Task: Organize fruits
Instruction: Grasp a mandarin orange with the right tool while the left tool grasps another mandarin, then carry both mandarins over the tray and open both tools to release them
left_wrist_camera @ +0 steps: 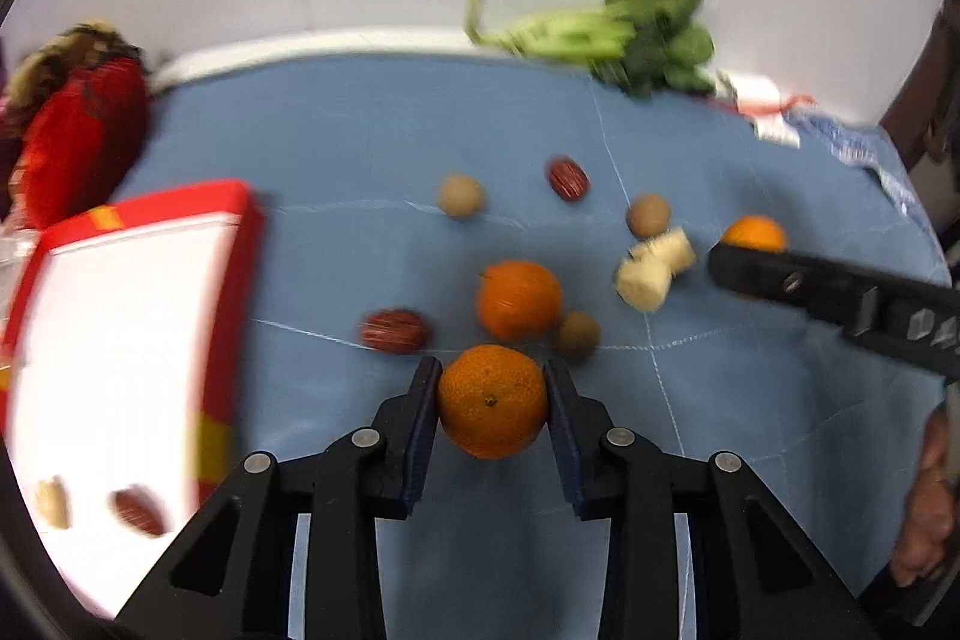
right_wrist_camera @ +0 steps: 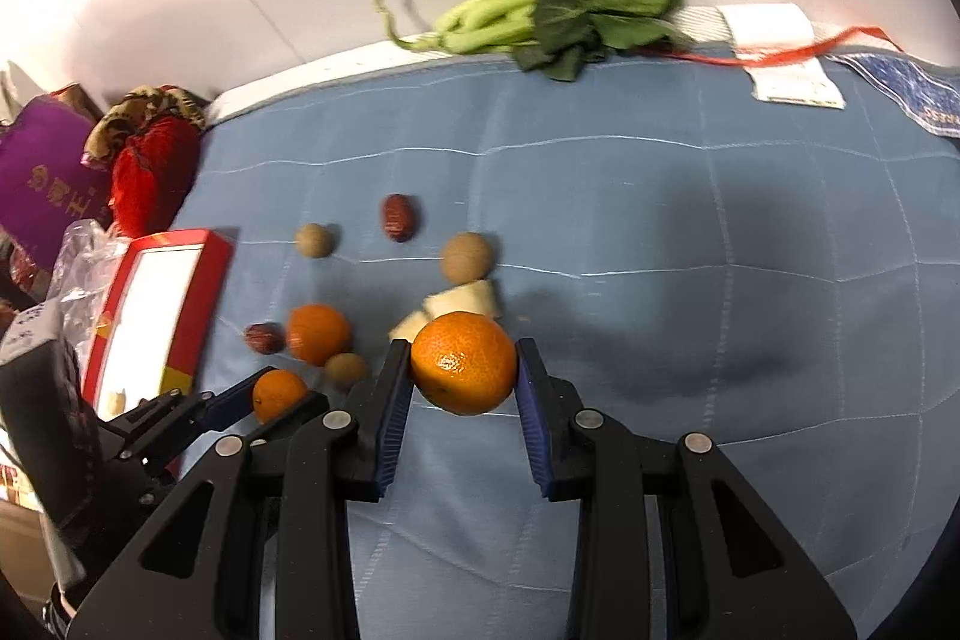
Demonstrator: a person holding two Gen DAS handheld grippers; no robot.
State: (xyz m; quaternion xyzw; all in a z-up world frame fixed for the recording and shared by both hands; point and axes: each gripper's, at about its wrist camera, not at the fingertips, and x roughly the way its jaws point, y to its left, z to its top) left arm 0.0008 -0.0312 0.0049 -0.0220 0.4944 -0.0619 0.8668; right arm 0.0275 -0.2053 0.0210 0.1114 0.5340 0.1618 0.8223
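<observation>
My left gripper (left_wrist_camera: 492, 388) is shut on a tangerine (left_wrist_camera: 492, 403), held over the blue quilted cloth (left_wrist_camera: 372, 130). My right gripper (right_wrist_camera: 463, 370) is shut on another tangerine (right_wrist_camera: 463, 371); it also shows in the left wrist view (left_wrist_camera: 753, 233) behind the right gripper's finger. The left gripper with its tangerine (right_wrist_camera: 279, 395) shows at the lower left of the right wrist view. A third tangerine (left_wrist_camera: 519, 300) lies loose on the cloth among red dates (left_wrist_camera: 394, 331), brown longans (left_wrist_camera: 461, 196) and pale cut pieces (left_wrist_camera: 651, 271). A red-rimmed white box (left_wrist_camera: 120, 340) at the left holds a date and a pale piece.
A bunch of green leafy vegetable (right_wrist_camera: 558, 16) lies at the cloth's far edge by the white wall. A red and brown bundle (left_wrist_camera: 72, 130) sits at the far left. A purple bag (right_wrist_camera: 42, 184) and clear plastic lie beyond the box. White labels (right_wrist_camera: 786, 58) lie far right.
</observation>
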